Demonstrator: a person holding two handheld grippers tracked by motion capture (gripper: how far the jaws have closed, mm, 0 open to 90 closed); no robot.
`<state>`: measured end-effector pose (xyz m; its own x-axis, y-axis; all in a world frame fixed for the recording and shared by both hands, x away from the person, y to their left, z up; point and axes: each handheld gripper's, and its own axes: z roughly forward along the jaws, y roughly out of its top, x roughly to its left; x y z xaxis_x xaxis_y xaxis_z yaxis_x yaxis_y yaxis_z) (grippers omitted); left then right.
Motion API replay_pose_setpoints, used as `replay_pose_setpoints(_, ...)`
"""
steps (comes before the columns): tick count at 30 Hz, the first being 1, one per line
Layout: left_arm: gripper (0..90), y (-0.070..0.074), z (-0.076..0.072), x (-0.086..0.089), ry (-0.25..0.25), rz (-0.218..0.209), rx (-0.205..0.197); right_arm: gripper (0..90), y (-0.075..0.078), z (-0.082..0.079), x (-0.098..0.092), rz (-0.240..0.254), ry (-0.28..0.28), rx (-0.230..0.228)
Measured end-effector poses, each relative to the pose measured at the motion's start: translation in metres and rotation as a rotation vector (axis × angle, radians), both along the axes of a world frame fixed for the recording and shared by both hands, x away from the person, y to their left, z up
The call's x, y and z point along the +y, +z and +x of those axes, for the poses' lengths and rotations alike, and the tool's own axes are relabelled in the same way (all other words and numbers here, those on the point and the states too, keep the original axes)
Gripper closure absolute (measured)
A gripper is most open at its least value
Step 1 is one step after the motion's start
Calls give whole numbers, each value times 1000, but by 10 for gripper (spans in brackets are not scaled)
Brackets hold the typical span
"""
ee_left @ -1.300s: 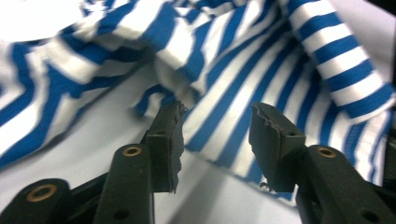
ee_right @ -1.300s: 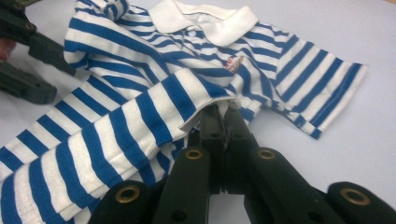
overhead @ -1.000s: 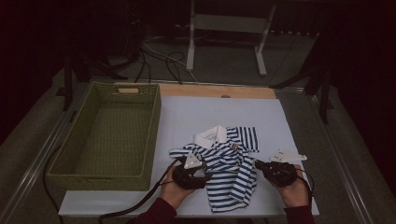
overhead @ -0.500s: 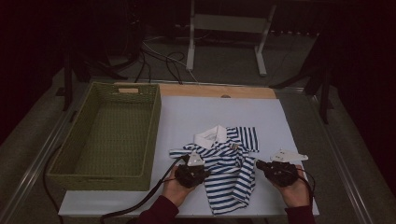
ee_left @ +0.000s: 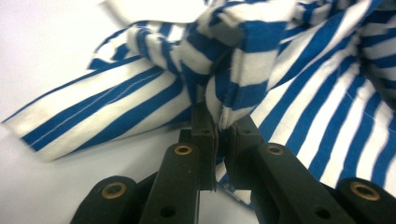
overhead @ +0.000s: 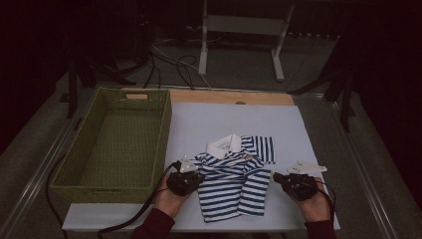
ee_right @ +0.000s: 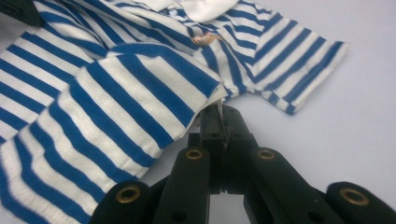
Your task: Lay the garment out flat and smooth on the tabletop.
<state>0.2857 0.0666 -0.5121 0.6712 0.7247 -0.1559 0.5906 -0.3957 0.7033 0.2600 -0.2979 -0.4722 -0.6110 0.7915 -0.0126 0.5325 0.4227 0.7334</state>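
Shirt: blue-and-white striped, with a white collar; lies on the white table top, between the two grippers, collar away from the person, body spread flatter than half a second ago, when it sat bunched.
Basket: green woven, stands on the far side of the left gripper from the shirt, nothing in it.
Change: the left gripper has just been closing, with a fold of the shirt's edge between its jaws; a second ago it stood over the cloth with the jaws wider. With the fold pinched, it has drawn outward toward the basket, and the cloth has stretched out behind it.
Left gripper now: jaws clamped on a gathered fold of striped cloth, which rises bunched just above the fingertips; one sleeve trails off to the left of them.
Right gripper: jaws pressed together on the shirt's opposite edge; the other sleeve lies flat beyond the fingertips. It has kept its place.
Meaning: both sides are held, so the shirt is likely ready to be pulled taut and flattened or lifted as one piece.
Doubt: how deep the right pinch bites is hard to tell; a thin edge seems caught.
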Motion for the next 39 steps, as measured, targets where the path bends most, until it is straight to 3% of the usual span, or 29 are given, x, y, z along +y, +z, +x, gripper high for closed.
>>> replay_pose_setpoints(12, 839, 0, 3, 1, 50, 4, 2, 896, -6, -1, -18, -63, -83, 28)
replay_pose_setpoints(16, 838, 0, 4, 0, 74, 6, 4, 896, -5, -1, -22, -57, -101, 28)
replay_pose_setpoints(20, 825, 1, 3, 1, 68, -7, 3, 889, -7, 0, -19, -59, -82, 42)
replay_pose_setpoints(21, 805, 2, 2, 1, 64, -13, 1, 868, -8, 0, -18, -59, -74, 41)
replay_pose_setpoints(23, 704, 5, 0, 2, 51, -44, -8, 736, -6, 0, -17, -44, -63, 34)
replay_pose_setpoints(24, 650, 5, 0, 2, 51, -44, -8, 736, -6, 0, -17, -44, -63, 34)
replay_pose_setpoints(25, 650, 9, -3, 3, 37, -65, -24, 654, -5, 0, -16, -33, -56, 27)
replay_pose_setpoints(26, 554, 12, -4, 4, 38, -80, -33, 526, -2, 0, -15, 1, -51, 3)
replay_pose_setpoints(29, 452, 21, -8, 7, 44, -110, -71, 392, 3, 1, -12, 55, -51, -19)
replay_pose_setpoints(35, 269, 37, -11, 8, 67, -140, -138, 261, 8, 11, -2, 84, -45, -51)
replay_pose_setpoints(39, 210, 43, -7, 7, 89, -144, -158, 244, 8, 24, 7, 103, -43, -54)
